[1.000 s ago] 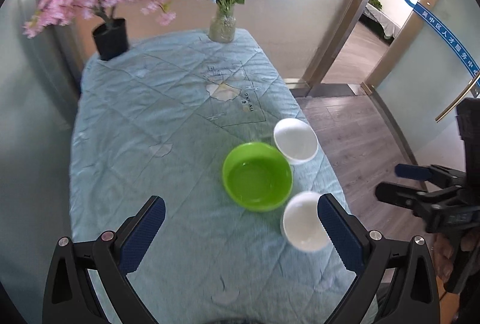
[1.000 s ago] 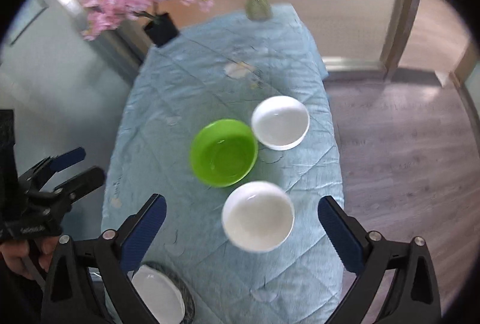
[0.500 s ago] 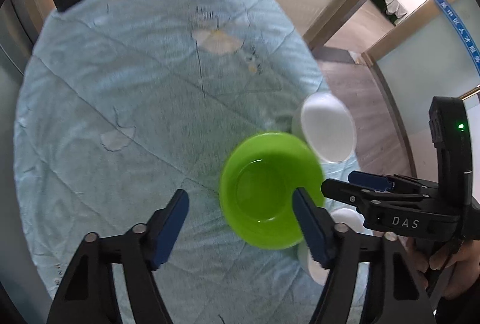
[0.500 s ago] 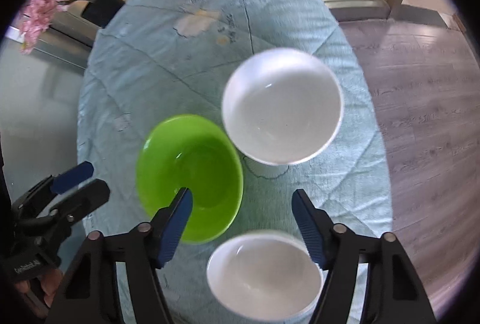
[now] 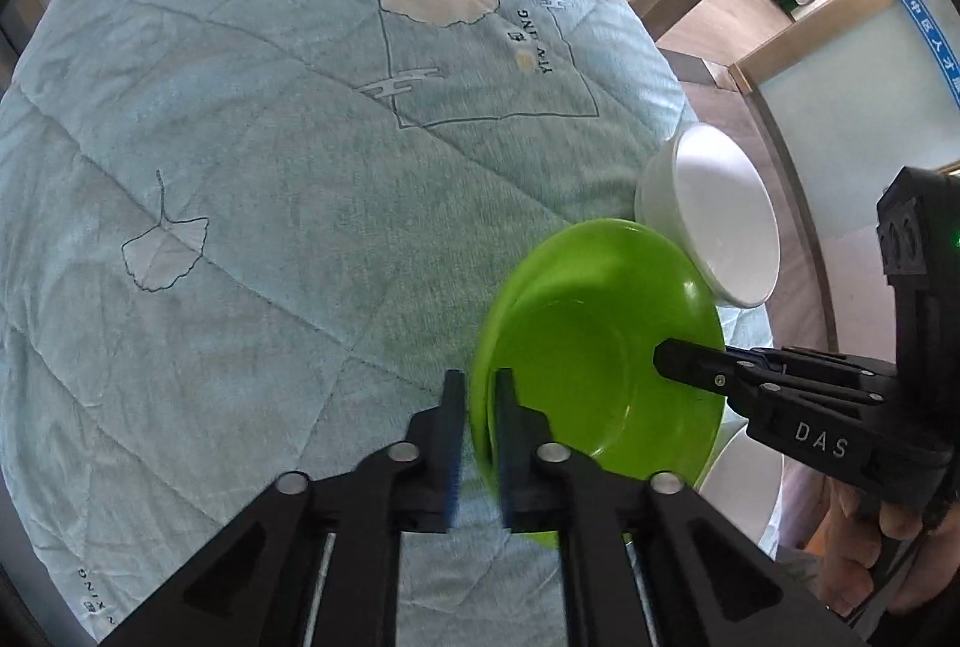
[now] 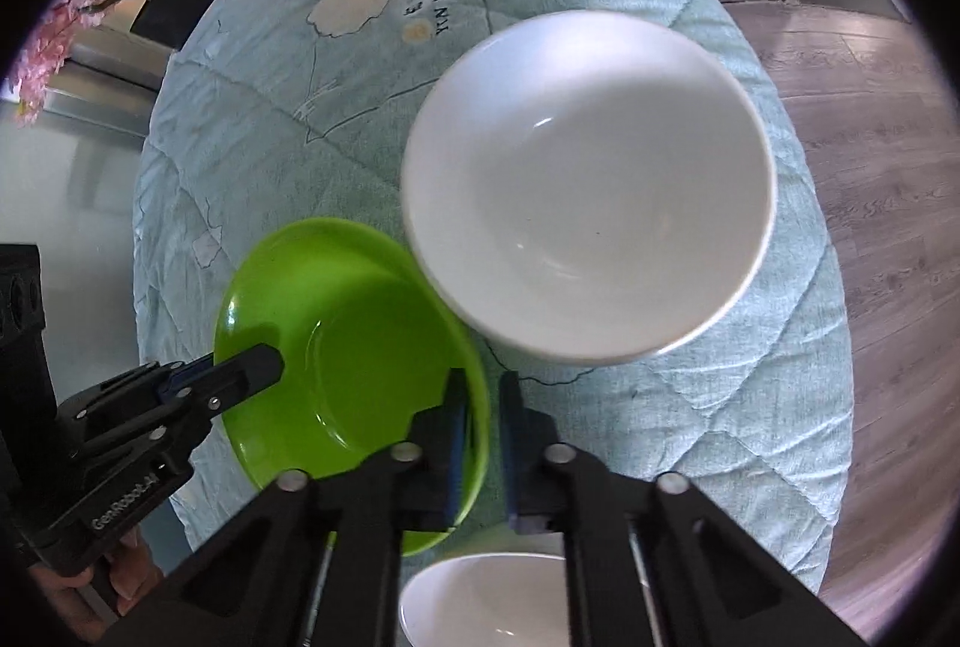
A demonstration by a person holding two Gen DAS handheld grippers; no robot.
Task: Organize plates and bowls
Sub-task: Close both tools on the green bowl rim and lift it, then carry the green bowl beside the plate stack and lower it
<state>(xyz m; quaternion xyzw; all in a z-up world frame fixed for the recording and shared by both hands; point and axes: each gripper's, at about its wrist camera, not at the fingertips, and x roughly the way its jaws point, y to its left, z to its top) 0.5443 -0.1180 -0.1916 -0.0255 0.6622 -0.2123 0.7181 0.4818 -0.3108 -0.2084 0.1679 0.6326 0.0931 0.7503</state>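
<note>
I have the green bowl [image 5: 594, 371] pinched from both sides: my left gripper [image 5: 478, 401] is clamped on its left rim and my right gripper [image 6: 480, 401] on the opposite rim, each with one finger inside and one outside. Two grips keep a wide, shallow bowl level for a lift. It sits on the quilt [image 5: 252, 203] between two white bowls, the far bowl [image 6: 588, 191] touching or just overlapping its edge, the near bowl [image 6: 480, 605] close beside it. From this bulging view I can't tell whether the rims actually touch. I'd judge stacking comes next.
</note>
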